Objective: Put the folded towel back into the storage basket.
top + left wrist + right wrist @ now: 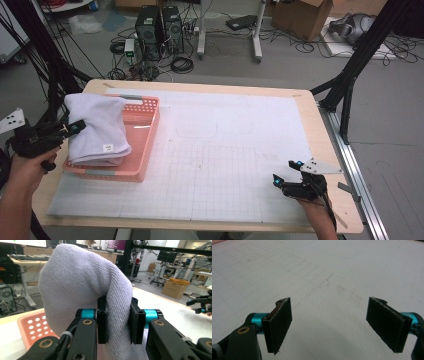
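Towel (97, 131), pale lilac and folded, lies draped over the pink basket's (148, 134) near-left rim. We pinch its fold tight in our left gripper (117, 323). Well right of the basket, our right gripper (288, 172) hovers wide open, empty. Lifting out looks barely begun.

Two computer towers (160, 31) and a cardboard box (302, 17) on the floor behind the table (320, 125)

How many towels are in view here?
1: a white towel draped over the pink basket at the table's left, pinched by the left tongs. Others may lie hidden beneath it.
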`<state>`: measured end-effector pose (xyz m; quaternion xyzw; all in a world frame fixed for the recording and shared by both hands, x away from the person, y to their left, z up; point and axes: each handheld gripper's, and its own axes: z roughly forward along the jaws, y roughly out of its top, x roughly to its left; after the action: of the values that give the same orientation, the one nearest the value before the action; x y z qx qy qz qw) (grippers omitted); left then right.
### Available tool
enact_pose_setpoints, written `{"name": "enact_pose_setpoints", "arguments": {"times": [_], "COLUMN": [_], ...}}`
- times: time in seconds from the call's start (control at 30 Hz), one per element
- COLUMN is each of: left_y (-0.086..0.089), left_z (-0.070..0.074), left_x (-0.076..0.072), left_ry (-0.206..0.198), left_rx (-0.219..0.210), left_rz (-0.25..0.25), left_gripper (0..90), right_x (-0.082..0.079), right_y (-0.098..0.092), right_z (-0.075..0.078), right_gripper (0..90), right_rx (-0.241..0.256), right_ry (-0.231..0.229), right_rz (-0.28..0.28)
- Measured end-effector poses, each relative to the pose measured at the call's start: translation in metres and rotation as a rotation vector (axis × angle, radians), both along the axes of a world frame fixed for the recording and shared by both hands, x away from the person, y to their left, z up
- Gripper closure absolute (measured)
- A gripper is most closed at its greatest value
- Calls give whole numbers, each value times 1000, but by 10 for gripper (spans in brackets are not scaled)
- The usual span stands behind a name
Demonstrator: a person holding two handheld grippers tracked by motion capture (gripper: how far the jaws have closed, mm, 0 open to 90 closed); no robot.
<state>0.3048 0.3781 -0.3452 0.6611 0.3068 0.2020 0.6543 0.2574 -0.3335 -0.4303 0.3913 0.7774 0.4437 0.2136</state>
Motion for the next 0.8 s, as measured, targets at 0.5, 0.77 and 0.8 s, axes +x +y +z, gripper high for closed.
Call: {"name": "enact_pose_setpoints", "arguments": {"times": [0.5,0.77,0.8], "left_y": [-28,-42,-42], "left_z": [-17,-26,-26], "left_x": [24,38,38], "left_ry": [70,98,98], "left_rx": [37,32,32], "left_rz": [-66,-76,-76], "left_gripper": [728,728,728], "right_x": [2,0,0], "right_y": [5,4,3], "right_z": [-3,-2,-2], "right_gripper": [193,193,193], "right_rx": [0,2,3], "right_ry": [6,5,1], "right_rz": [11,10,10]}}
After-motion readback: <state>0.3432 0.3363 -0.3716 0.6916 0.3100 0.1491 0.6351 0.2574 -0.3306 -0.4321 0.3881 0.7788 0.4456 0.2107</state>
